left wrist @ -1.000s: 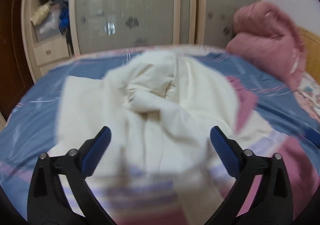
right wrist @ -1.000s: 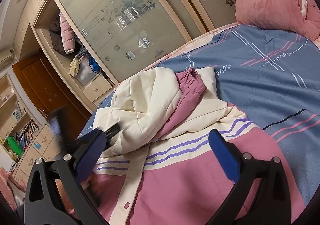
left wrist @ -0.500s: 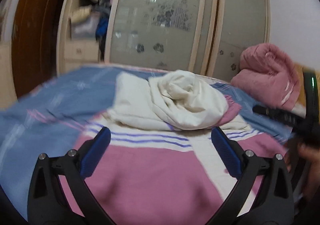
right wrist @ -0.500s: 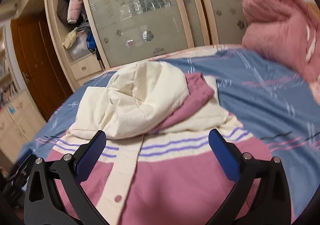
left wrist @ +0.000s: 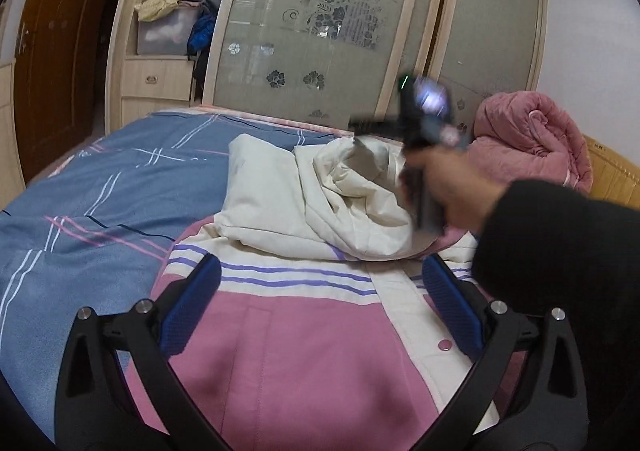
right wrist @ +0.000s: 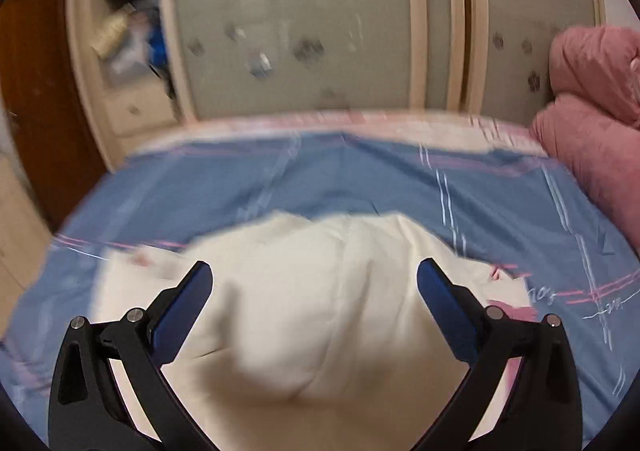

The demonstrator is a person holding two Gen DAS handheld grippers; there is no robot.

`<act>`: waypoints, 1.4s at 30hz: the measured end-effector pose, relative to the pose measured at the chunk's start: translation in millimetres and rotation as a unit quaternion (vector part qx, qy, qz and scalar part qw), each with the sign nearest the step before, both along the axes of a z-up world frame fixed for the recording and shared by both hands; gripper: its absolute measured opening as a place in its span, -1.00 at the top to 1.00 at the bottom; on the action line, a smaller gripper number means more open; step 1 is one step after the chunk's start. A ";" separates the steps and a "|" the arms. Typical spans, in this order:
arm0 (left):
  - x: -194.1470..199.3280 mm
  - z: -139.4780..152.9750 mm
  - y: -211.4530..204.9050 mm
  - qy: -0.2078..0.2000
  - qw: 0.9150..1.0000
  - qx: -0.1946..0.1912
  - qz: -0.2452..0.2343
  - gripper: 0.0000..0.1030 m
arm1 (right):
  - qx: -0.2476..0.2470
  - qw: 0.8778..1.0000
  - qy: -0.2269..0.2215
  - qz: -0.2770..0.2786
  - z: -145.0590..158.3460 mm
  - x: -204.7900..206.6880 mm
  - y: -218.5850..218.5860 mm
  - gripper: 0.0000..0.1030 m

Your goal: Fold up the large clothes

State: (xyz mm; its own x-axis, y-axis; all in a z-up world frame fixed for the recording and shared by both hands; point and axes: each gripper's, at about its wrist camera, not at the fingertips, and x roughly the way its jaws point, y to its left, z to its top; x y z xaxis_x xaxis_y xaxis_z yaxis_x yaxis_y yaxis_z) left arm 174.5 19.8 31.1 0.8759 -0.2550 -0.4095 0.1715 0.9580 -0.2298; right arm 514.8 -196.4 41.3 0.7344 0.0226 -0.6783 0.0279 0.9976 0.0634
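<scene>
A large pink and cream padded jacket (left wrist: 304,347) with purple stripes lies on the blue bed. Its cream lining and hood (left wrist: 320,199) are bunched in a heap at the far end. My left gripper (left wrist: 320,307) is open and empty, low over the pink front panel. My right gripper (right wrist: 314,311) is open and empty, close above the cream heap (right wrist: 320,323). In the left wrist view the right hand and its tool (left wrist: 424,155) reach over the heap, blurred.
The blue striped bedsheet (left wrist: 120,187) spreads left and behind the jacket. A rolled pink quilt (left wrist: 532,139) sits at the far right. A wardrobe with frosted sliding doors (left wrist: 320,27) and an open shelf of clothes (left wrist: 176,11) stands behind the bed.
My right gripper has moved forward and down over the cream heap. My left gripper has pulled back and now looks over the pink panel. Both stay open.
</scene>
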 end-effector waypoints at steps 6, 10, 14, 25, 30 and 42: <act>4.9 3.5 14.9 0.003 1.000 -0.003 0.012 -0.96 | -0.035 0.999 -0.001 -0.012 -83.4 -11.4 -2.5 -0.97; 7.4 3.1 19.0 0.013 1.000 -0.015 0.012 -0.96 | 0.005 1.000 -0.010 -0.004 -75.3 -17.4 -12.5 -0.97; 3.0 4.9 16.6 0.007 1.000 0.003 0.017 -0.96 | 0.087 0.993 -0.081 -0.012 -32.2 -73.1 -24.3 -0.97; -27.6 1.2 -9.1 0.005 0.999 0.052 0.006 -0.96 | 0.315 0.937 -0.106 0.105 33.0 -411.1 -81.1 -0.97; -50.0 -0.5 -15.4 0.020 0.998 0.055 -0.022 -0.96 | 0.341 0.934 -0.086 0.067 16.3 -511.0 -92.0 -0.97; -102.3 4.5 -4.3 -0.014 0.997 0.065 -0.026 -0.96 | 0.395 0.918 -0.020 0.034 -55.1 -534.9 -84.1 -0.88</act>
